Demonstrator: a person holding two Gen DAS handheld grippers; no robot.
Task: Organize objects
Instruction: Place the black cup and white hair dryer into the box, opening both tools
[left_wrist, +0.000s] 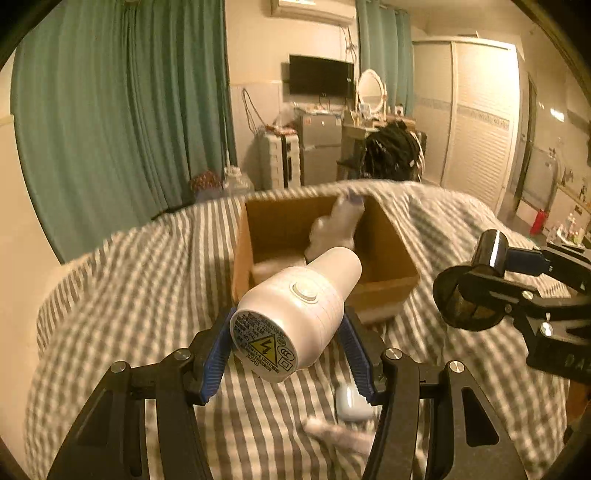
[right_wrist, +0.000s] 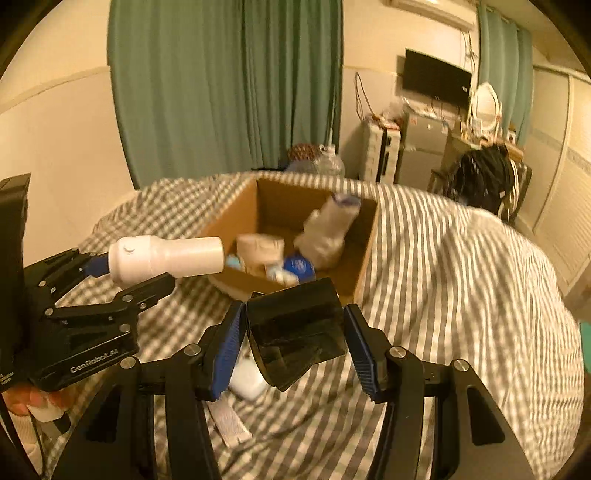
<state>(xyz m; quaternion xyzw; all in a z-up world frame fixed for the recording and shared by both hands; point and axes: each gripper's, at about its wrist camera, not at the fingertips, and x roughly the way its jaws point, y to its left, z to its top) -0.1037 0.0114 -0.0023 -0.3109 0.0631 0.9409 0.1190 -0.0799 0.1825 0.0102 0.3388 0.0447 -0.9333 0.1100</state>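
My left gripper (left_wrist: 286, 350) is shut on a white hair-dryer body (left_wrist: 295, 314), held above the striped bed just in front of a cardboard box (left_wrist: 384, 288). It also shows in the right wrist view (right_wrist: 166, 258). My right gripper (right_wrist: 295, 343) is shut on a black nozzle piece (right_wrist: 295, 332), near the box's (right_wrist: 362, 266) front edge. The box holds a white bottle (right_wrist: 328, 229), a blue tin (right_wrist: 299, 267) and several small items.
A white earbud-like case (left_wrist: 349, 402) and a white tube (left_wrist: 340, 432) lie on the grey striped bedspread (left_wrist: 129, 295) below the grippers. Green curtains, a TV, a fridge and a wardrobe stand beyond the bed.
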